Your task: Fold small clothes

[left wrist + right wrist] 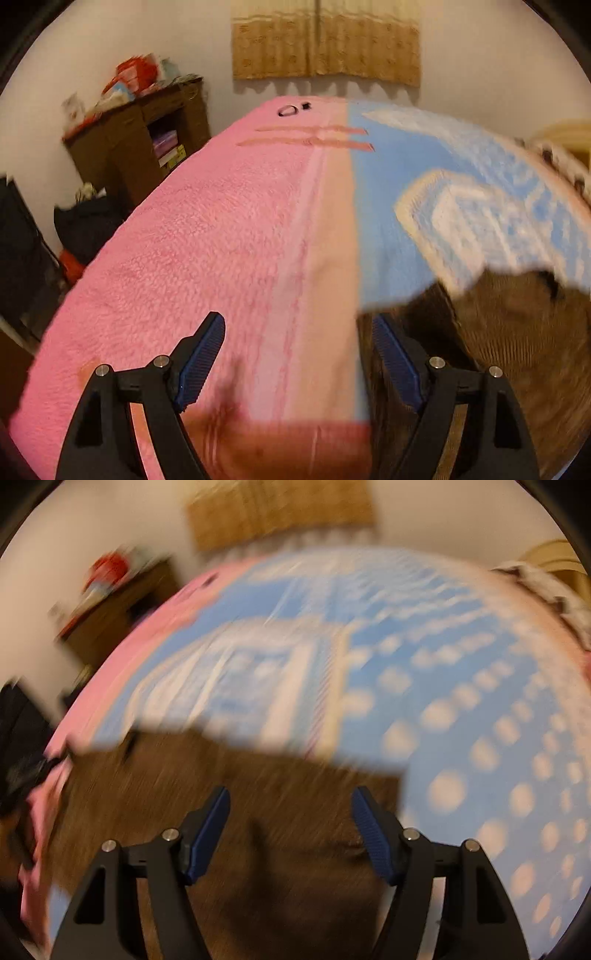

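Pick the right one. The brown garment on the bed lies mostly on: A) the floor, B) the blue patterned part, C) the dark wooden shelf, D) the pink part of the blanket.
B: in both wrist views the brown garment rests on the blue patterned part, with the pink part off to the left.

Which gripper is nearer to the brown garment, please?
Right. The right gripper hangs open directly over the brown garment, while the left gripper sits beside its edge, mostly over the pink blanket.

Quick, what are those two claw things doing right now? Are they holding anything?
Left gripper: open, holding nothing, beside the brown garment.
Right gripper: open, holding nothing, above the brown garment.
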Demonstrator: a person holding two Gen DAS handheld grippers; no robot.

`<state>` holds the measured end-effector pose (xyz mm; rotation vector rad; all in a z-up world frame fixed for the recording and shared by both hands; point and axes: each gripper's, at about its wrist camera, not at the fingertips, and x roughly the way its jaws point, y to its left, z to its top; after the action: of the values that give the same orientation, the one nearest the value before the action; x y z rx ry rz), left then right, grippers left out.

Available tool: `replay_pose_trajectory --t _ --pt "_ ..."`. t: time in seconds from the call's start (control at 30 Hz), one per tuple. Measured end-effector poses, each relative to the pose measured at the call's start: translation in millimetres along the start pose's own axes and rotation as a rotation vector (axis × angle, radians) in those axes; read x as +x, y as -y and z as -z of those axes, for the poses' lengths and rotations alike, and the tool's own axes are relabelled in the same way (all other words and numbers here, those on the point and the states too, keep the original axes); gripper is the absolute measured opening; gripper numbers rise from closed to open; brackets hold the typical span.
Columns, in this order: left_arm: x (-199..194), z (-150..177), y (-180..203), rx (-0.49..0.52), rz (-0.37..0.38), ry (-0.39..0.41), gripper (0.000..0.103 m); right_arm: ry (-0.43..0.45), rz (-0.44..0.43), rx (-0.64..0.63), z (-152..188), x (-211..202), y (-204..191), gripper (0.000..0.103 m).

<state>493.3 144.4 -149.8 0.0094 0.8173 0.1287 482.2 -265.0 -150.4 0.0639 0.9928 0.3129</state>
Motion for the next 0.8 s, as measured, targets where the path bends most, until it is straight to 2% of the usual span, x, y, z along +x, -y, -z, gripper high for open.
replay_pose_trajectory --t 0.13,0.2,0.27,0.3,0.37,0.43,0.5,0.57,0.7,0.8 --pt "-17 19 36 0.124 0.059 -0.001 0.083 -0.115 -0.06 -0.133 28 9 -36 0.071" --pt "-14 24 60 0.202 0.064 -0.013 0.083 -0.165 -0.027 -0.178 27 22 -48 0.069" --pt "-5 26 80 0.264 0.039 -0.023 0.083 -0.188 -0.018 -0.169 13 34 -52 0.069" --pt "3 22 89 0.29 0.012 -0.027 0.083 -0.173 -0.002 -0.143 0 38 -49 0.069" --pt "15 9 97 0.313 -0.048 -0.01 0.083 -0.063 0.059 -0.103 -35 35 -40 0.069" --pt "24 -5 93 0.283 -0.086 0.003 0.083 0.057 0.119 -0.035 -59 24 -28 0.073" --pt "26 -19 76 0.185 -0.084 0.004 0.083 0.132 0.095 0.021 -72 13 -21 0.073" --pt "26 -26 63 0.131 -0.08 0.013 0.083 0.179 0.071 0.032 -72 7 -21 0.077" --pt "27 -24 48 0.112 -0.097 0.013 0.083 0.16 0.069 -0.01 -49 8 -29 0.077" --pt "21 -18 52 0.129 -0.085 -0.001 0.083 0.044 -0.015 -0.03 -26 5 -30 0.077"
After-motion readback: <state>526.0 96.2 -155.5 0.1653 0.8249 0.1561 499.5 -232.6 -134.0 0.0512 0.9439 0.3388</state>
